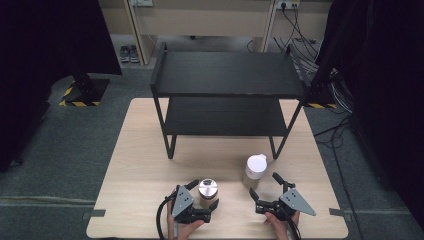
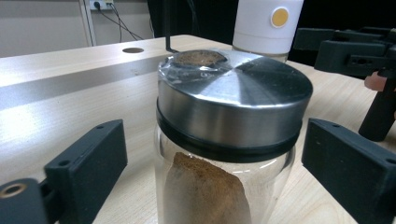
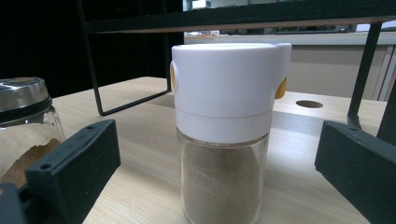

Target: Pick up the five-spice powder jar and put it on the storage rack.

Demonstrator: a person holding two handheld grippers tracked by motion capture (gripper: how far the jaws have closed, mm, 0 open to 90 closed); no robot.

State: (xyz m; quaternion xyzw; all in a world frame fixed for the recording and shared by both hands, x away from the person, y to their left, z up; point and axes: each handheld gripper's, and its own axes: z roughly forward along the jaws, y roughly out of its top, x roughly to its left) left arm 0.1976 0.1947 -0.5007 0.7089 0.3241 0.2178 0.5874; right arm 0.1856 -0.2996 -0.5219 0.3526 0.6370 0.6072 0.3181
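right now my left claw (image 1: pixel 204 194) sits around the steel-lidded jar (image 1: pixel 208 191), one jaw on each side of the glass, with a gap showing on both sides in the left gripper view, so it's open and not gripping yet. that jar (image 2: pixel 224 140) stands upright on the counter (image 1: pixel 145 170), in front of the black shelf rack (image 1: pixel 227 95) and left of the white-capped shaker (image 1: pixel 255 170). brown powder lies heaped inside it, which is why i want it kept upright. my right claw (image 1: pixel 266 189) is spread wide just in front of the shaker (image 3: pixel 224 130), jaws well off its sides, holding nothing. both containers stand near the counter's front edge, in front of the rack, likely so each hand can take one and lift it onto a shelf. next, i'd judge, comes closing on the glass below the lid.
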